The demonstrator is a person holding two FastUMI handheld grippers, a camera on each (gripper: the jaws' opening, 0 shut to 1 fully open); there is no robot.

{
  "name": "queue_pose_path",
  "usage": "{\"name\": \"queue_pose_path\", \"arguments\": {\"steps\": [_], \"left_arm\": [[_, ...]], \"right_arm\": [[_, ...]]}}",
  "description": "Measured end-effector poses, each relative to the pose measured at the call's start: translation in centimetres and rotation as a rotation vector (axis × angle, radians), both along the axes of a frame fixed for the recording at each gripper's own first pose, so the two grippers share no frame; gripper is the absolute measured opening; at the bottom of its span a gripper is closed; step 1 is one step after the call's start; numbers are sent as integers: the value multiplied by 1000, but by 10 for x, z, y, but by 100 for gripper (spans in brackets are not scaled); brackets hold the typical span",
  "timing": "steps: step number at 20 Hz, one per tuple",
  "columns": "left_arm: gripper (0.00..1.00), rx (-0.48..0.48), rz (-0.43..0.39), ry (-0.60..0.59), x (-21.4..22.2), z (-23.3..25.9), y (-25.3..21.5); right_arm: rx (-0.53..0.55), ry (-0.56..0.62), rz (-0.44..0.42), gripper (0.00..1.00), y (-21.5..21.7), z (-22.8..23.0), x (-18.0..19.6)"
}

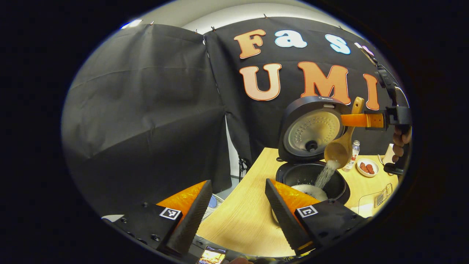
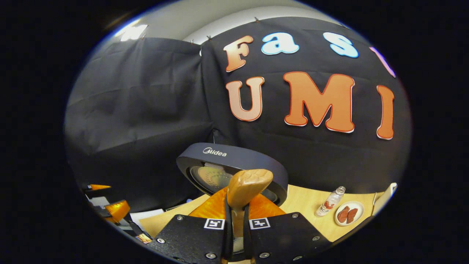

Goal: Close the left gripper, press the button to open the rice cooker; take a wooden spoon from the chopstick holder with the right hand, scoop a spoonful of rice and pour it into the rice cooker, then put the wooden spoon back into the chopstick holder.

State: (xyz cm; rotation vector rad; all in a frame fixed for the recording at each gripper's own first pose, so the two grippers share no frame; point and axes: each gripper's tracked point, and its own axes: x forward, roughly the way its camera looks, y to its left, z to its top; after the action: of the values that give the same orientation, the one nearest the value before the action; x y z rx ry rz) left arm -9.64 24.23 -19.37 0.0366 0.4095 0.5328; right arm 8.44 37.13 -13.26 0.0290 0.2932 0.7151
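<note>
The rice cooker (image 1: pixel 311 179) stands open on the wooden table, its lid (image 1: pixel 311 128) upright behind the dark pot. A wooden spoon (image 1: pixel 339 150) hangs tilted over the pot, and white rice streams from its bowl onto a heap inside. My right gripper (image 1: pixel 351 120) is shut on the spoon's handle, held by a hand (image 1: pixel 401 138). In the right gripper view, the right gripper (image 2: pixel 240 201) clamps the spoon's handle (image 2: pixel 249 185) in front of the cooker lid (image 2: pixel 234 165). My left gripper (image 1: pixel 238 183) is open and holds nothing, low and left of the cooker.
A small bottle (image 1: pixel 354 154) and a white plate (image 1: pixel 367 168) with reddish food sit right of the cooker, with a clear container (image 1: pixel 381 196) nearer the front. A phone (image 1: pixel 212 255) lies below my left gripper. The table edge (image 1: pixel 234 190) runs left of the cooker.
</note>
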Motion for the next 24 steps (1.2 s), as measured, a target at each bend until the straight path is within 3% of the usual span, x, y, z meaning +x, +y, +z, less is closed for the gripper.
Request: {"name": "queue_pose_path", "arguments": {"steps": [3, 7, 13, 19, 24], "left_arm": [[99, 3, 1, 1, 2, 0, 0], [99, 26, -4, 5, 4, 1, -2], [99, 67, -34, -6, 9, 10, -16], [99, 61, -78, -6, 14, 9, -40], [99, 58, -122, 10, 21, 6, -61]], "right_arm": [[-81, -85, 46, 10, 9, -2, -7], [-110, -161, 104, 11, 18, 4, -15], [-49, -118, 102, 10, 4, 9, -18], [5, 1, -1, 10, -59, -7, -22], [42, 122, -155, 10, -148, -38, -25]]}}
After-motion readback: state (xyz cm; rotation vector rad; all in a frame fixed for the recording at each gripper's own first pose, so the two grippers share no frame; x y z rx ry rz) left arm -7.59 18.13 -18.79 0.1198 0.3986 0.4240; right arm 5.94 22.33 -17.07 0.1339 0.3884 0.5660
